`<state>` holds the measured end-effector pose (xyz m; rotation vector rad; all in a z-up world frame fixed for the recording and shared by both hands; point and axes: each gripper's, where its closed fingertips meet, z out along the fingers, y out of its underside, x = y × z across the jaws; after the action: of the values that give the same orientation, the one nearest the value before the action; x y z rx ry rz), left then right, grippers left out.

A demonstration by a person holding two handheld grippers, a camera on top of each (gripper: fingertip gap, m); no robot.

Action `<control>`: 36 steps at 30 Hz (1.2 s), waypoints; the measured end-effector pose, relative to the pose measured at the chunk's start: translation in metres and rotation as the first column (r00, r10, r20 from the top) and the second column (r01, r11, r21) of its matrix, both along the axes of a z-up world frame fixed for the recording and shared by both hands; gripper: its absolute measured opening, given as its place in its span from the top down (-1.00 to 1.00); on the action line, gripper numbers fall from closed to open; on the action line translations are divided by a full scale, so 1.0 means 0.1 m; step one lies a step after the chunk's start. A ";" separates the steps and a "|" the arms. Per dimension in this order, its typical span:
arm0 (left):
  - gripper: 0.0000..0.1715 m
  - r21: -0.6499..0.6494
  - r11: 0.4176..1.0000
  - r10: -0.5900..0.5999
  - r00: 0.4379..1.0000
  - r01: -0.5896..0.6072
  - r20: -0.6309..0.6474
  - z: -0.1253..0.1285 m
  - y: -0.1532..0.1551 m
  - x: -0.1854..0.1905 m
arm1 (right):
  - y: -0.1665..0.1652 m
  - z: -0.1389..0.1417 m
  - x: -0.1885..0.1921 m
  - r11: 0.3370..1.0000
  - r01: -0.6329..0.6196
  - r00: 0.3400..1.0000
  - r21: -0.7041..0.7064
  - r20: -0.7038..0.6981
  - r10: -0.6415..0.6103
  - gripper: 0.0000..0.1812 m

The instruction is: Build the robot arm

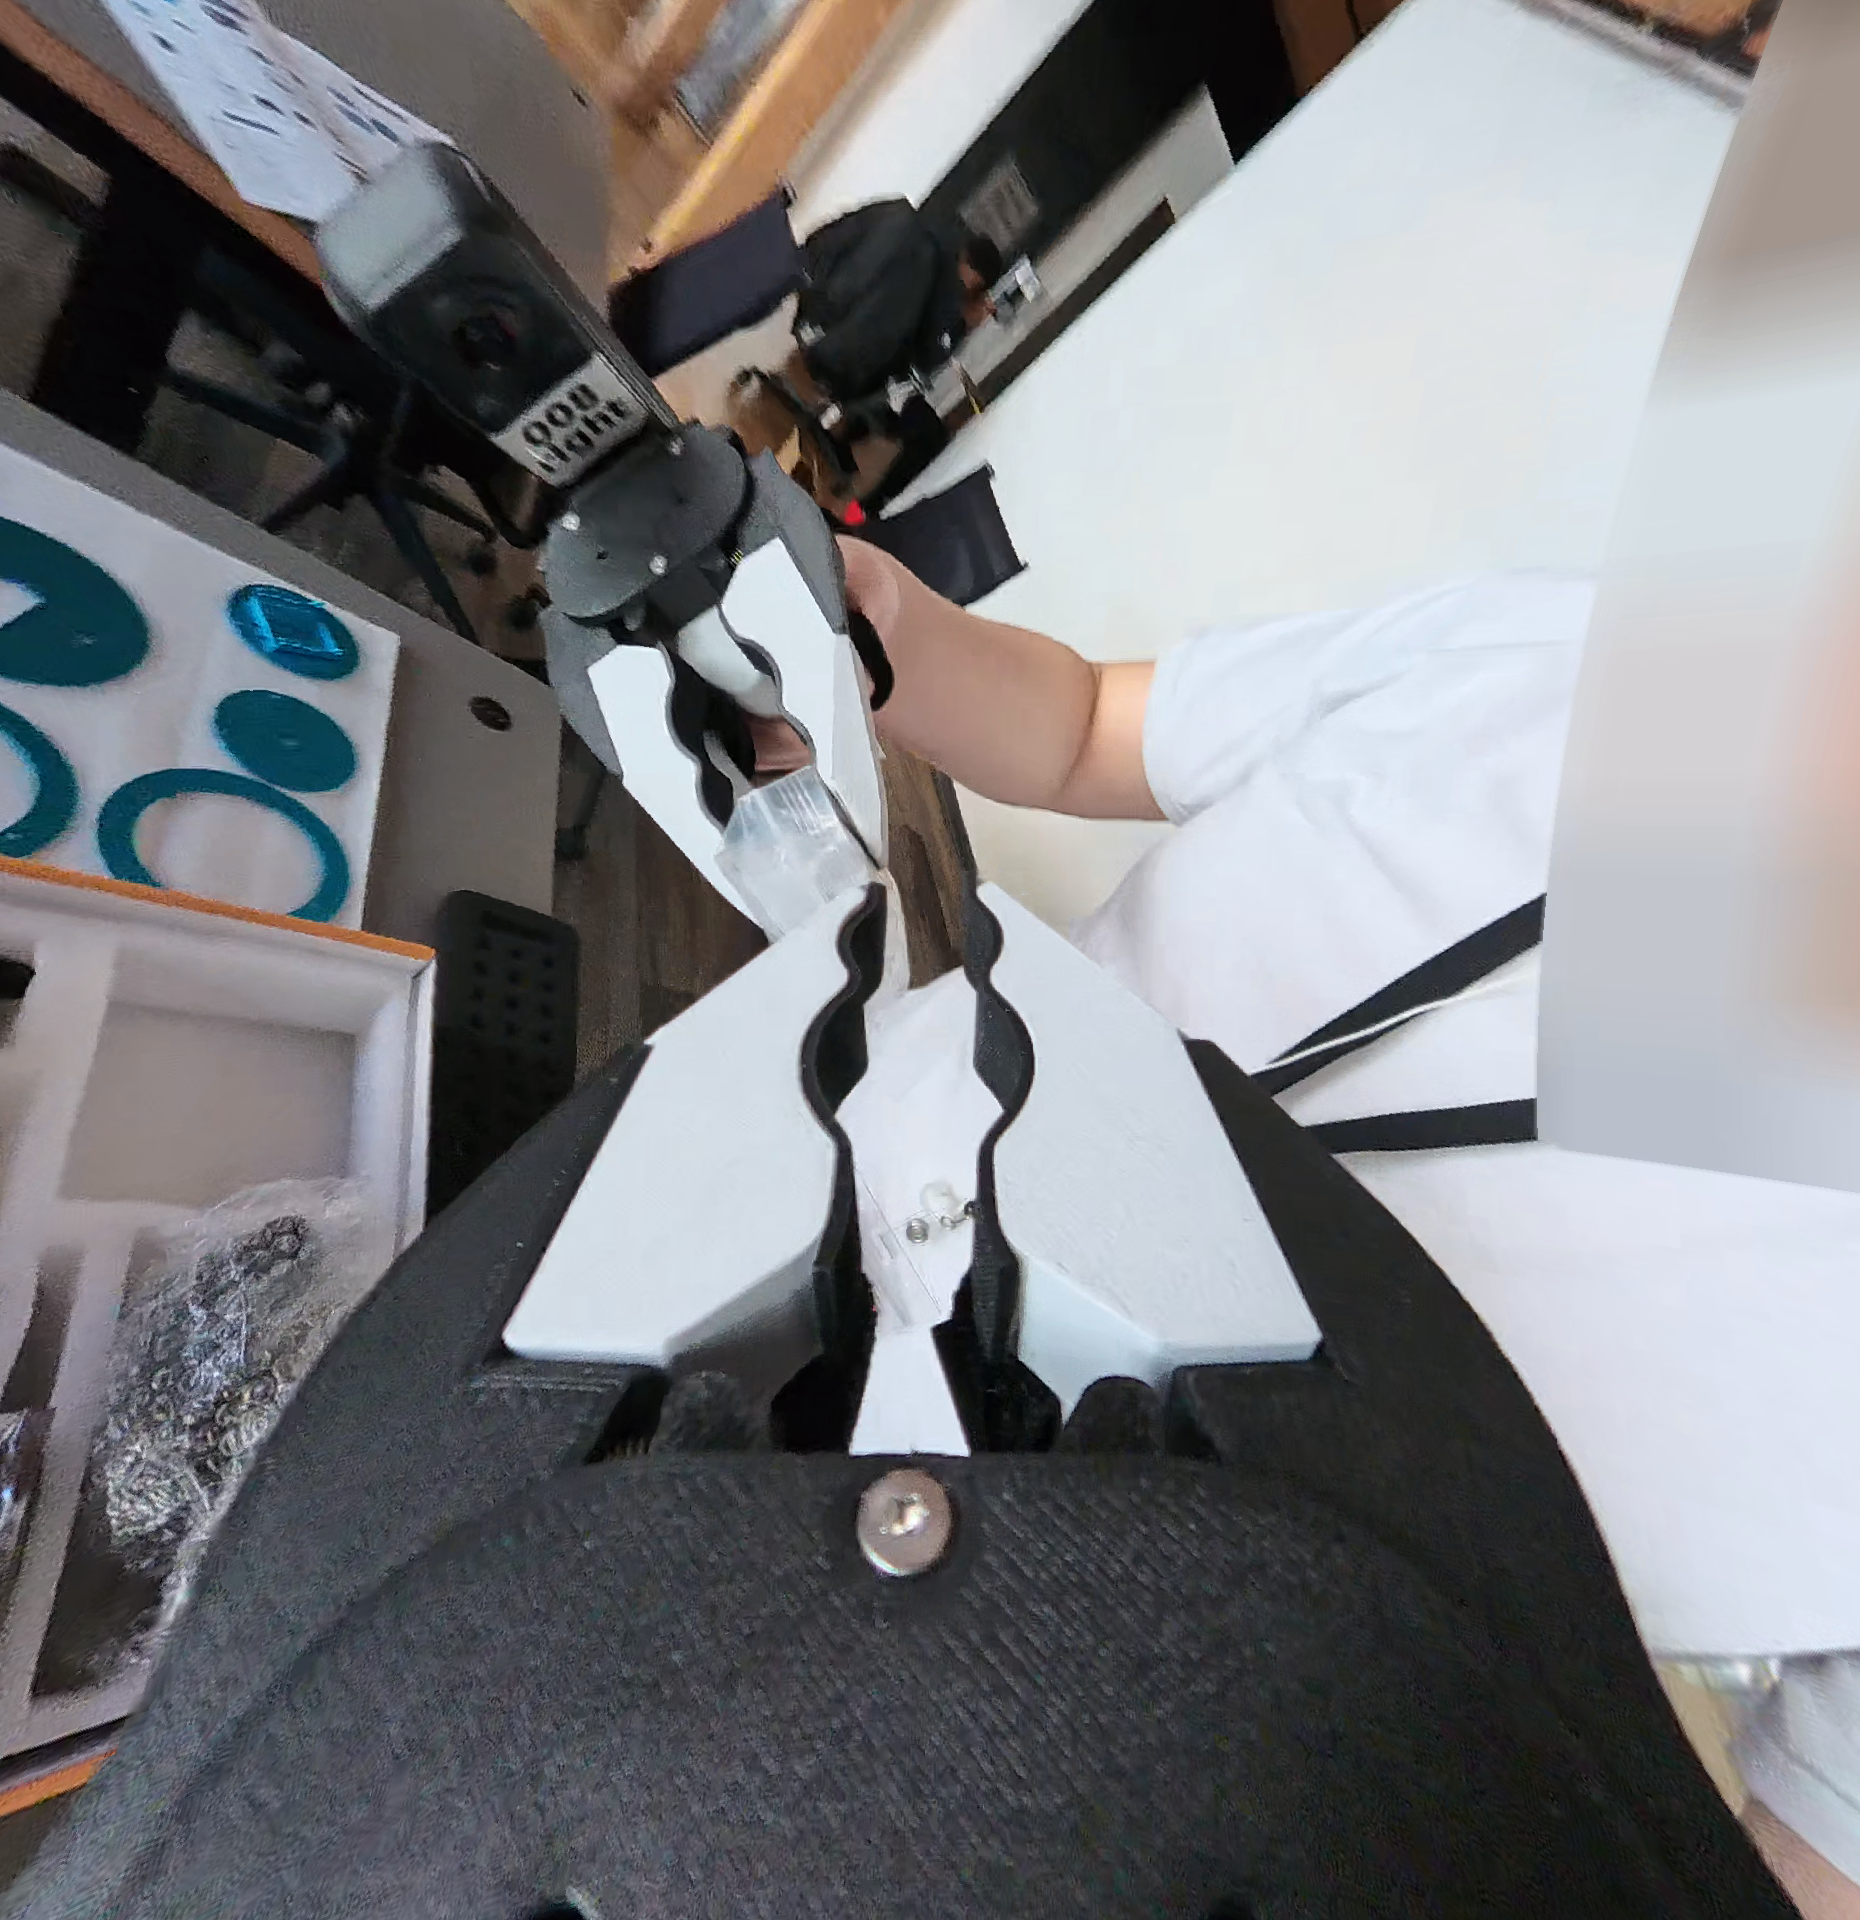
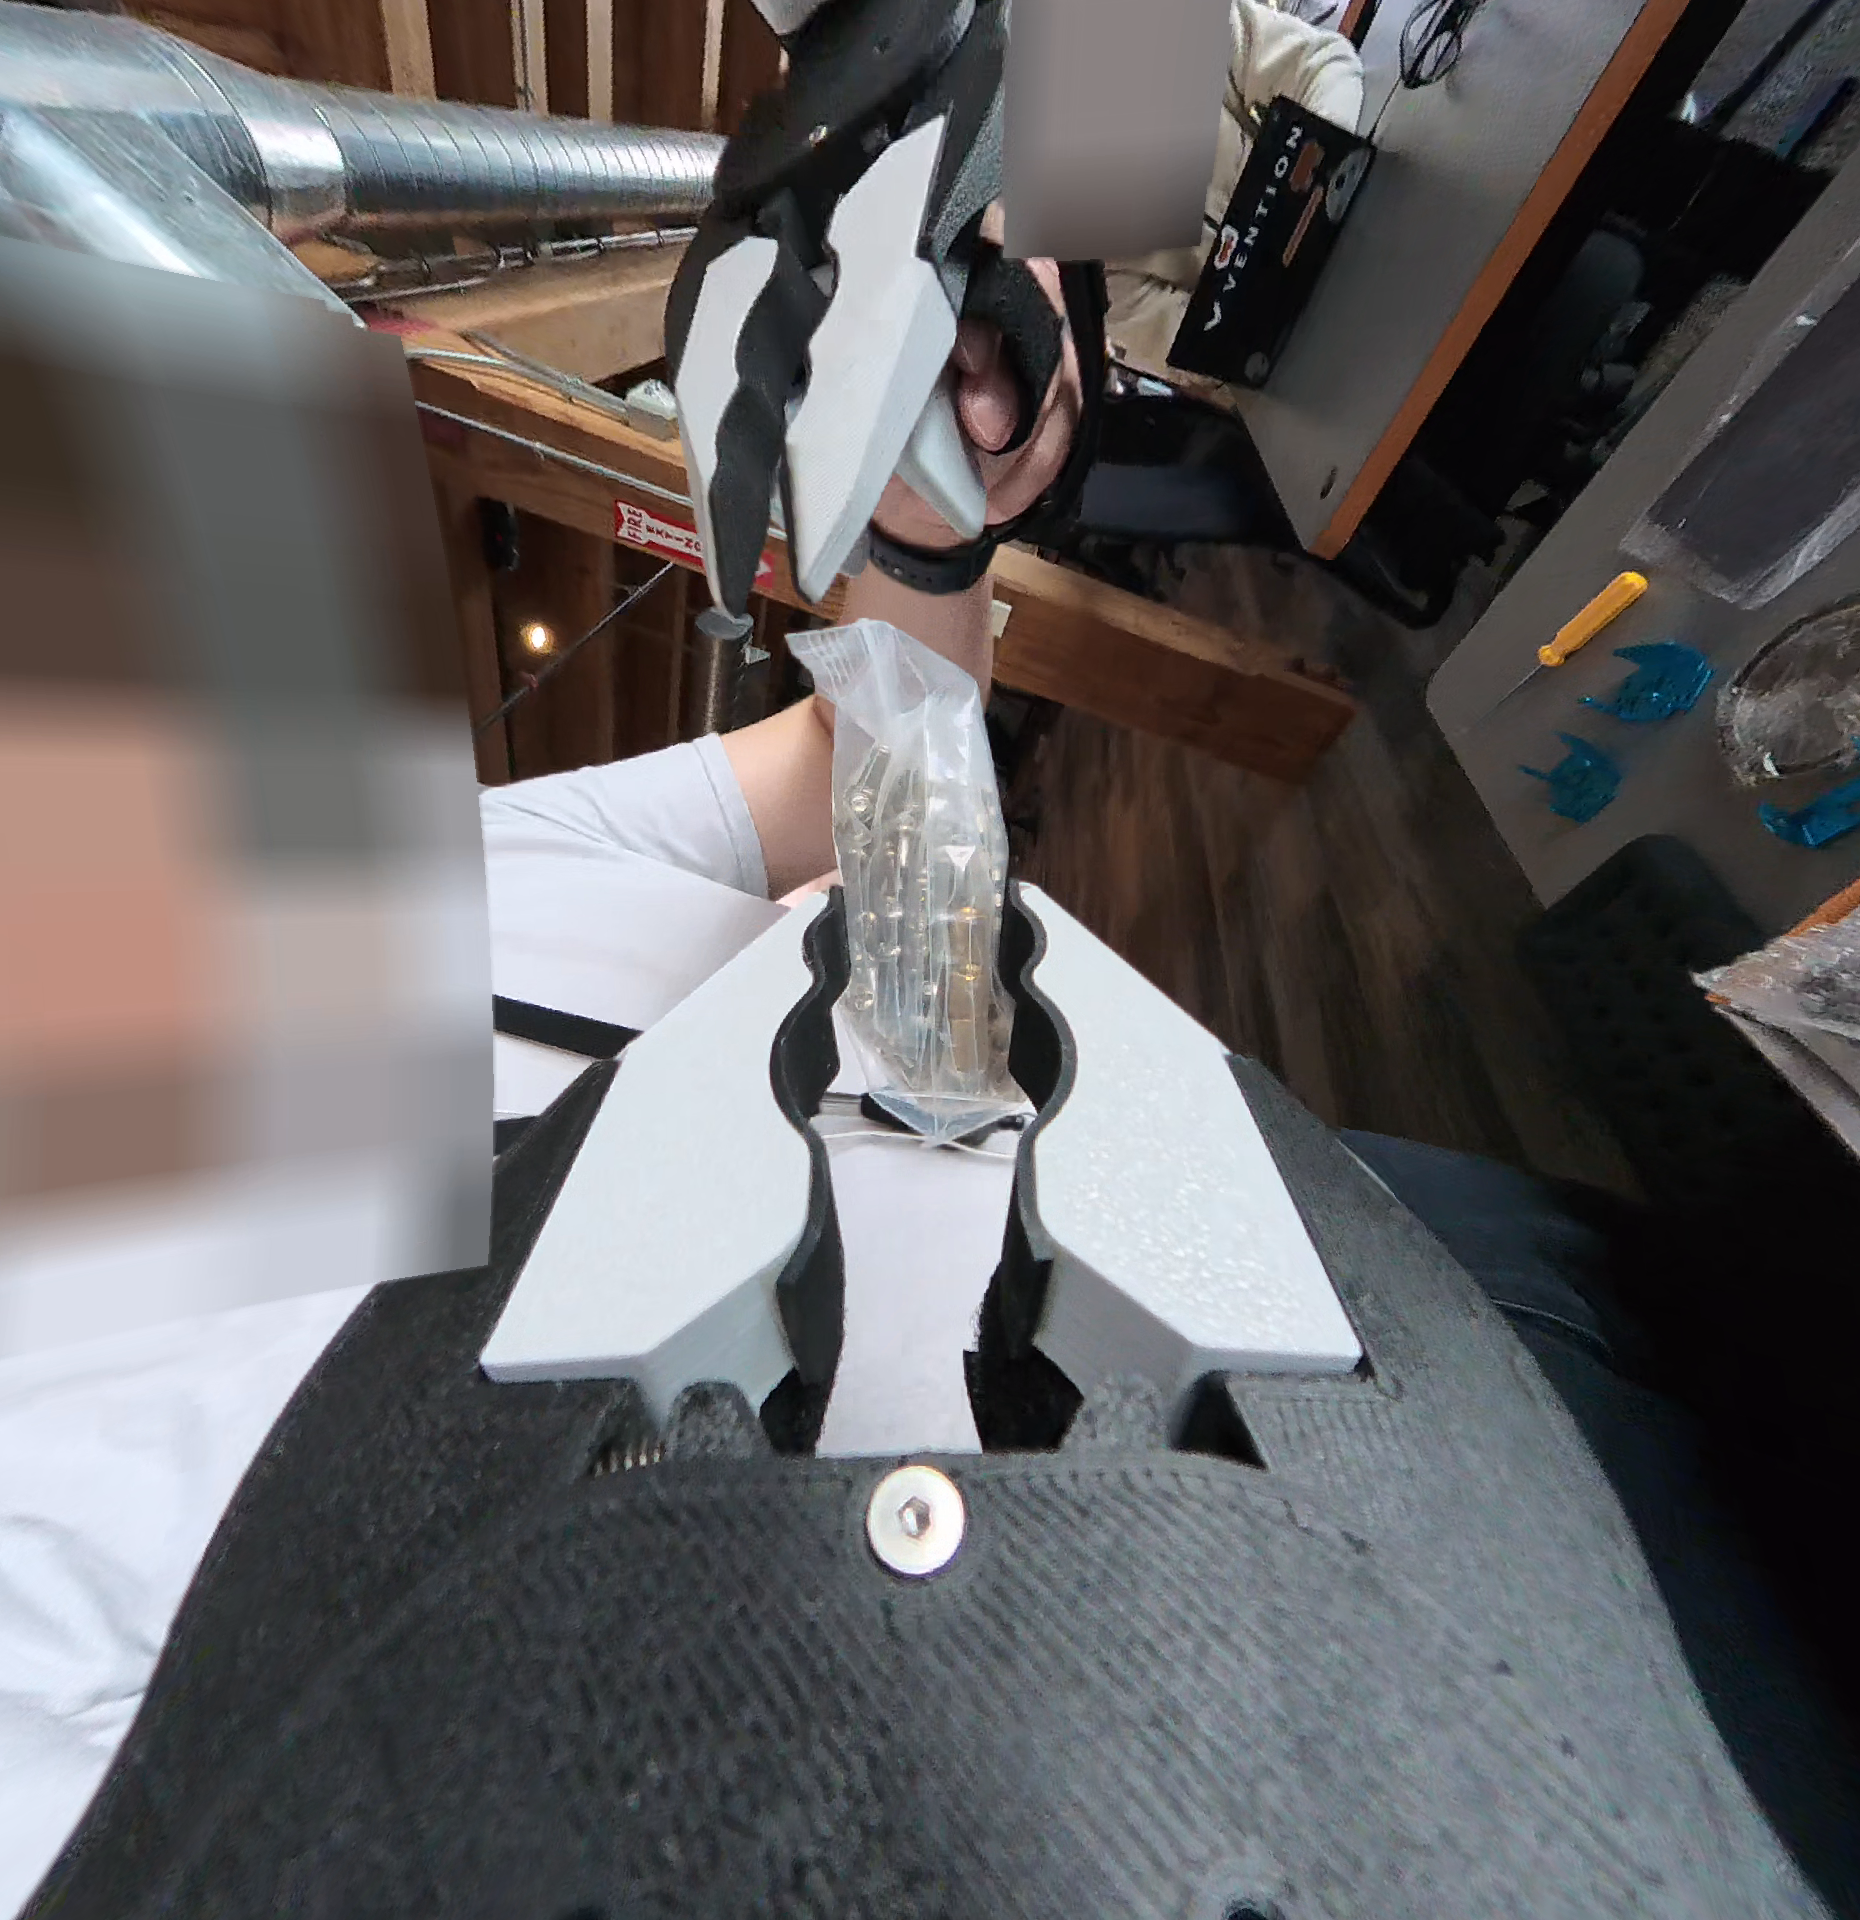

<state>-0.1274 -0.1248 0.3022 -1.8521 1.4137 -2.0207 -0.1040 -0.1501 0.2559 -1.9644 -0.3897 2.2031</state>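
- A pale label (image 1: 573, 431) with dark lettering sits on the black camera housing of the right gripper (image 1: 801, 842); the words are not repeated here.
- A white sheet (image 1: 271, 94) with blue print, blurred, lies top left.
- A black box (image 2: 1279, 239) carries white lettering and orange shapes.
- A red-and-white sign (image 2: 677, 540) is fixed on a wooden beam.

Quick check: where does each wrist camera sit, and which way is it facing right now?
Left wrist view: on the left gripper, looking along its fingers at the right gripper and its clear bag; forearm and white shirt show.
Right wrist view: on the right gripper, looking past the bag to the left gripper, with a metal duct behind; a wrist and the shirt show.
Shared: the bag, both grippers, the shirt.
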 end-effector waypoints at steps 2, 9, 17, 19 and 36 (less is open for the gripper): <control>0.90 0.041 0.998 -0.054 0.998 0.054 -0.014 0.06 -0.06 0.06 | 0.00 0.13 0.00 1.000 -0.011 1.000 -0.022 -0.005 0.011 0.70; 1.00 0.107 0.986 -0.118 0.991 0.125 -0.066 0.04 -0.08 0.13 | -0.01 0.19 0.00 1.000 -0.006 0.999 -0.009 0.033 0.006 0.70; 1.00 0.115 0.986 -0.106 0.984 0.123 -0.141 -0.27 -0.04 0.19 | 0.04 -0.02 0.06 0.999 0.017 0.999 -0.046 0.035 -0.016 0.70; 0.99 0.092 0.990 -0.094 0.984 0.109 -0.149 -0.34 -0.03 0.21 | 0.05 -0.10 0.06 0.998 0.020 0.999 -0.066 0.035 -0.018 0.70; 1.00 0.052 0.994 -0.086 0.986 0.094 -0.142 -0.37 -0.02 0.16 | 0.03 -0.13 0.03 1.000 0.011 0.999 -0.022 0.031 -0.010 0.70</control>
<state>-0.1112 -0.1271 0.2653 -1.9748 1.6013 -1.8978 -0.1007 -0.1469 0.2425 -2.0097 -0.3601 2.1820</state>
